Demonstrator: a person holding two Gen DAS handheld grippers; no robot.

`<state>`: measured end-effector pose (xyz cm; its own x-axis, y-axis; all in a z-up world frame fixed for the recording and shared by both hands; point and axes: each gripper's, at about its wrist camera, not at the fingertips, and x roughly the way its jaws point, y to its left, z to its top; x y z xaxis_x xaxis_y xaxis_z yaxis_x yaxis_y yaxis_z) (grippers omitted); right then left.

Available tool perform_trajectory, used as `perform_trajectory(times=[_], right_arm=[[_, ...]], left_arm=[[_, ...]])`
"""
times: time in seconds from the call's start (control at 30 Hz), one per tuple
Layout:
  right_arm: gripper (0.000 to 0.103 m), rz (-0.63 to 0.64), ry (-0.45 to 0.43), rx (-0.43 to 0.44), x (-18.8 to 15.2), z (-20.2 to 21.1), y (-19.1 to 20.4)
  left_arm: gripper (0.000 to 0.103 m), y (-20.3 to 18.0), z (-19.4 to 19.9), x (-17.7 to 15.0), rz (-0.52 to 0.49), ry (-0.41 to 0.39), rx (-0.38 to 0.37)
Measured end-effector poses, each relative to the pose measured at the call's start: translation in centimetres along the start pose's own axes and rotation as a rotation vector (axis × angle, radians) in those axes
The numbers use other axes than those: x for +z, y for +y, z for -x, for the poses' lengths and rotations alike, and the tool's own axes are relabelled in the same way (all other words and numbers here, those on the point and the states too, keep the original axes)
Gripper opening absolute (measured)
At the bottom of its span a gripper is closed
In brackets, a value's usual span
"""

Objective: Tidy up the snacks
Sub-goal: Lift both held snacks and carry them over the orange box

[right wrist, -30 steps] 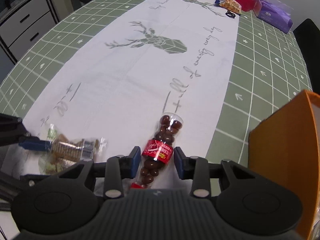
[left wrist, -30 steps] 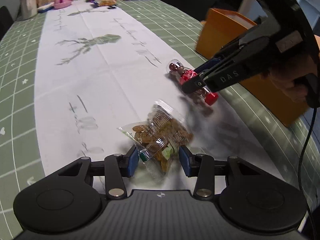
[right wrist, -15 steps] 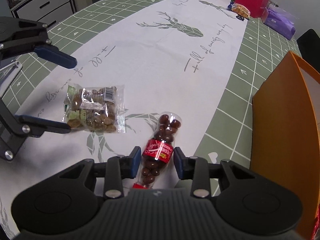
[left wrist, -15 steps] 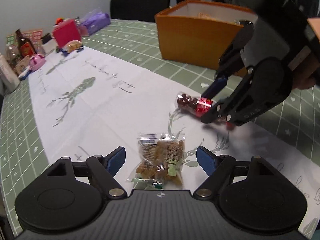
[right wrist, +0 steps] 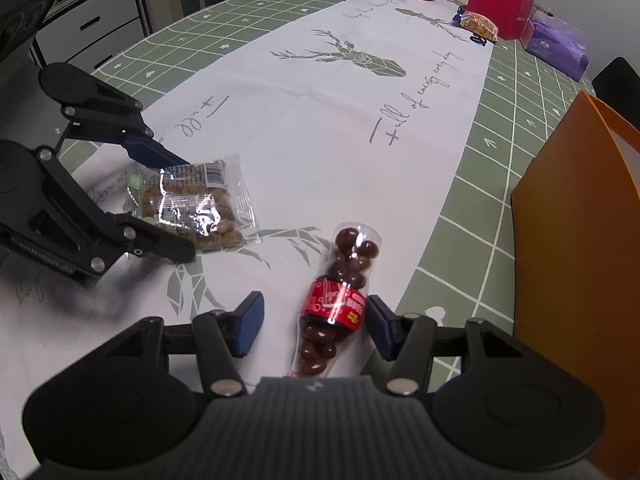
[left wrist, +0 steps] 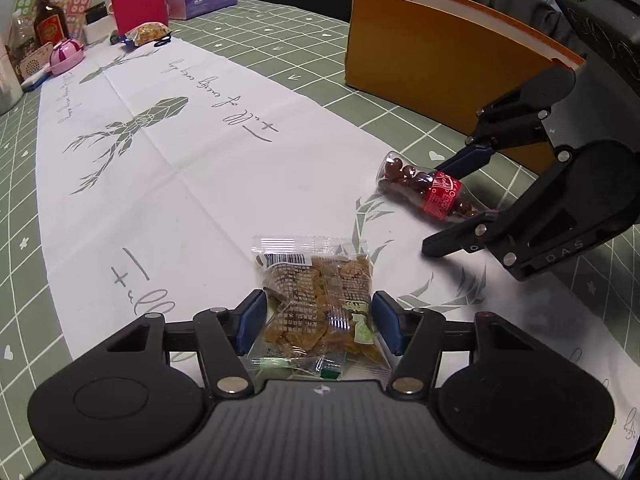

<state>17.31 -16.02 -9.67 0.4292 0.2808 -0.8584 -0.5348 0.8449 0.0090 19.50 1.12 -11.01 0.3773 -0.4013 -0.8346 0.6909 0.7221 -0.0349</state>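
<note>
Two snacks lie on the counter's white cloth [left wrist: 192, 184]: a snack bag [left wrist: 318, 304] inside the open left gripper [left wrist: 318, 322], and a candy bottle [right wrist: 338, 300] inside the open right gripper [right wrist: 316, 324], near the orange box [left wrist: 440, 44].

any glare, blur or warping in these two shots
Left wrist: sharp, fisheye bends the orange box rim; glare streaks on the clear snack packet; soft shadow under the right gripper. Right wrist: sharp too, glare on the packet and the chocolate bottle; table grid curves near the edges.
</note>
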Motion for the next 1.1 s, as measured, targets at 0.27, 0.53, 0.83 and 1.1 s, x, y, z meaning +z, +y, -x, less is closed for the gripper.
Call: perform_trajectory(times=[0.27,0.53,0.83,1.1], right_arm=[[0.053,-0.038,-0.043,-0.009,-0.7,0.2,-0.1],[0.032,-0.035,-0.074,-0.011,-1.0,0.4,0.4],[0.031,-0.088,-0.081,-0.005,-1.0,0.3,0.0],[0.029,-0.092,-0.053,-0.033,-0.8,0.4,-0.2]], left_arm=[[0.07,-1.1,-0.2,0.0,0.011,0.0,0.051],[0.068,-1.4,-0.1,-0.5,0.049,-0.042,0.076],[0.07,-1.7,-0.1,-0.5,0.087,-0.031,0.101],[0.059,-1.6,0.4,-0.5,0.11,-0.027,0.077]])
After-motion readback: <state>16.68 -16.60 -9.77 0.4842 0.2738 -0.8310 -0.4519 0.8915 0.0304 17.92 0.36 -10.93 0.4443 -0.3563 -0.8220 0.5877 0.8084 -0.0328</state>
